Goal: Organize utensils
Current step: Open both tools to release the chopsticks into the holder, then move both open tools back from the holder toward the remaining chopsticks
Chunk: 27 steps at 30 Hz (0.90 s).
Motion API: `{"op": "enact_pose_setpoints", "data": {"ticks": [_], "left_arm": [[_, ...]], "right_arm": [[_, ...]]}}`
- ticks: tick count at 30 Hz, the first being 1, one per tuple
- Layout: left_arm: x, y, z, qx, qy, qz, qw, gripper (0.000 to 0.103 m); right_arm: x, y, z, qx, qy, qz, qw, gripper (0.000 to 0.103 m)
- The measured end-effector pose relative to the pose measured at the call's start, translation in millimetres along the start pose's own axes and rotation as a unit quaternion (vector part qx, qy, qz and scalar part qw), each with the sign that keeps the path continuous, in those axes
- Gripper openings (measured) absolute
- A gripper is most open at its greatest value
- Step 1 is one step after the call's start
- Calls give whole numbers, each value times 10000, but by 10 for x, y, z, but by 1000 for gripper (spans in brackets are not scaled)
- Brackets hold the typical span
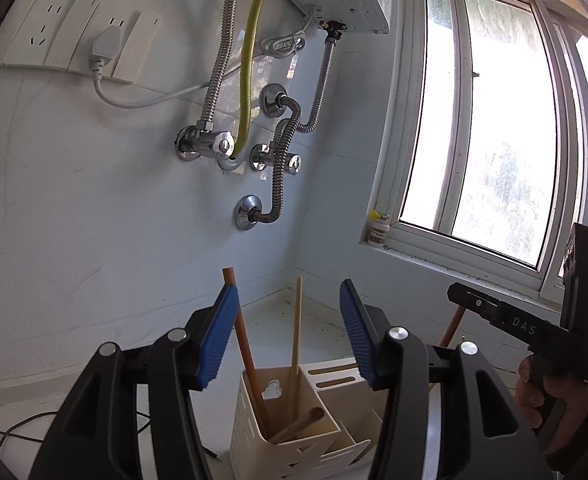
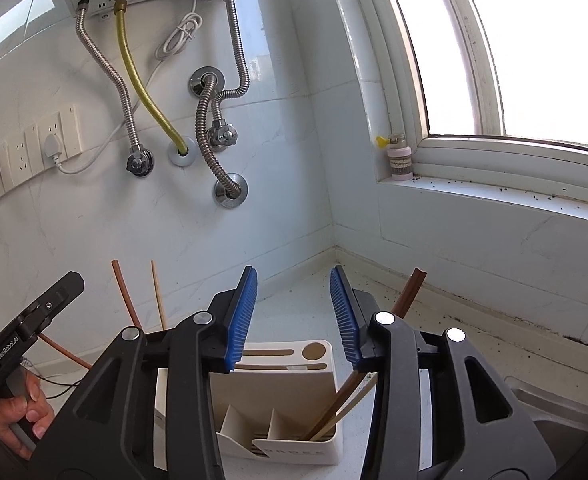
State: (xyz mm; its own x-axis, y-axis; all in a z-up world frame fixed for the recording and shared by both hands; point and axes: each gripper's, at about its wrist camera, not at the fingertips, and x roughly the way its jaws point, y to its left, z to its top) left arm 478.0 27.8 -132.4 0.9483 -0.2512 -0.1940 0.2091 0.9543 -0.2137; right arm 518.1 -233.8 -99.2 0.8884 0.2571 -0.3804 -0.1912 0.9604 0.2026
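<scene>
A cream utensil holder (image 1: 250,412) stands on the counter right under my left gripper (image 1: 288,288). A brown chopstick (image 1: 246,344) and a pale bamboo one (image 1: 296,332) stand upright in its front compartment, and a third stick (image 1: 298,426) leans low inside. The left jaws are open; the brown chopstick rises just beside the left pad (image 1: 218,336) and is not pinched. In the right wrist view the right gripper (image 2: 294,276) is open above the same holder (image 2: 278,384) with nothing between its pads. A dark brown chopstick (image 2: 410,288) and a pale one (image 2: 358,396) lean in the right compartment, partly behind the right finger.
The holder sits in a tiled counter corner below metal hoses and valves (image 2: 218,136) and a yellow hose (image 2: 146,100). A small bottle (image 2: 400,160) stands on the window sill. Wall sockets (image 1: 106,48) are at the left and a sink rim (image 2: 554,400) at the right. A hand (image 2: 22,412) holds the left gripper.
</scene>
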Motion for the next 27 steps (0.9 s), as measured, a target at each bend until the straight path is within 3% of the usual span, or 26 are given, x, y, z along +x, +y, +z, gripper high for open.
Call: {"op": "enact_pose_setpoints", "data": {"ticks": [2, 5, 14, 20, 27], "left_arm": [[-62, -21, 42, 41, -57, 58, 10000, 63], [-192, -49, 112, 96, -187, 185, 9996, 73], [-661, -93, 294, 300, -389, 504, 9975, 89], [-1009, -47, 340, 224, -447, 763, 9958, 95], [-1472, 53, 326, 204, -465, 1068, 9930, 97]], "right_arm": [[-53, 6, 18, 9, -56, 19, 10000, 45], [-125, 20, 46, -5, -100, 69, 9999, 46], [-410, 134, 130, -43, -290, 301, 9991, 62], [-673, 288, 135, -159, -457, 484, 9977, 80], [-1002, 519, 81, -248, -669, 751, 9946, 91]]}}
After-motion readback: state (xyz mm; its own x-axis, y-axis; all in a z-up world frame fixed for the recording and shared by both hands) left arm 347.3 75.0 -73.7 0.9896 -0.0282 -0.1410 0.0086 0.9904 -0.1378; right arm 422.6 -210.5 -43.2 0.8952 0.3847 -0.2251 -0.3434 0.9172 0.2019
